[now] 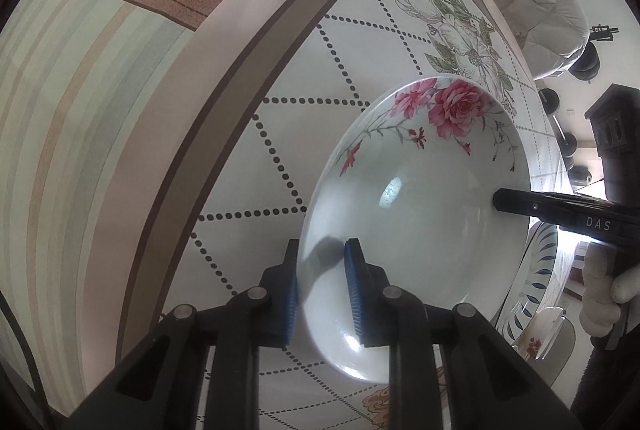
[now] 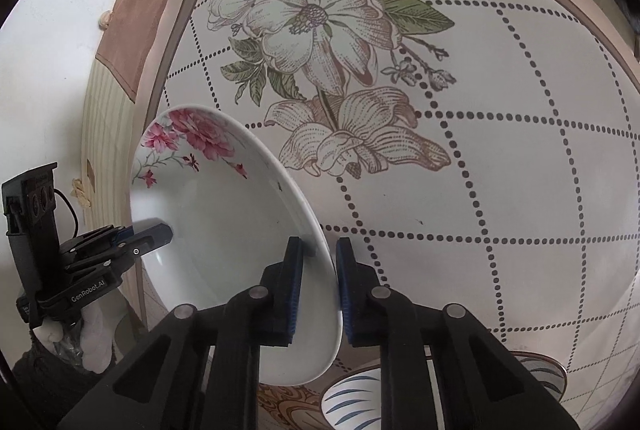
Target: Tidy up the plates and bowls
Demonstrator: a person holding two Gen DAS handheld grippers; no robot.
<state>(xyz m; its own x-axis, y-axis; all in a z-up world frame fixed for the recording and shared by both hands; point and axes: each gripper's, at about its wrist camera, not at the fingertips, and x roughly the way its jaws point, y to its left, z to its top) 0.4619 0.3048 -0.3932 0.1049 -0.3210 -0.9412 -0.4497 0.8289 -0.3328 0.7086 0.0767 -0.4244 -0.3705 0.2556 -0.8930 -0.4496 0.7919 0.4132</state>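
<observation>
Both claws pinch opposite rims of a rose-painted bowl — left claw, right claw clamped; glazed, slippery, breakable — hold at the rim.

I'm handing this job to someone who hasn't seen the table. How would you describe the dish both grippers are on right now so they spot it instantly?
Find the tablecloth with dotted diamond lines and a large printed flower. Beside that flower sits a white shallow dish, with the left gripper and right gripper each clamped on opposite edges of its rim. Pink roses on its inner wall set it apart from the blue-leaf-patterned dish nearby.
</observation>
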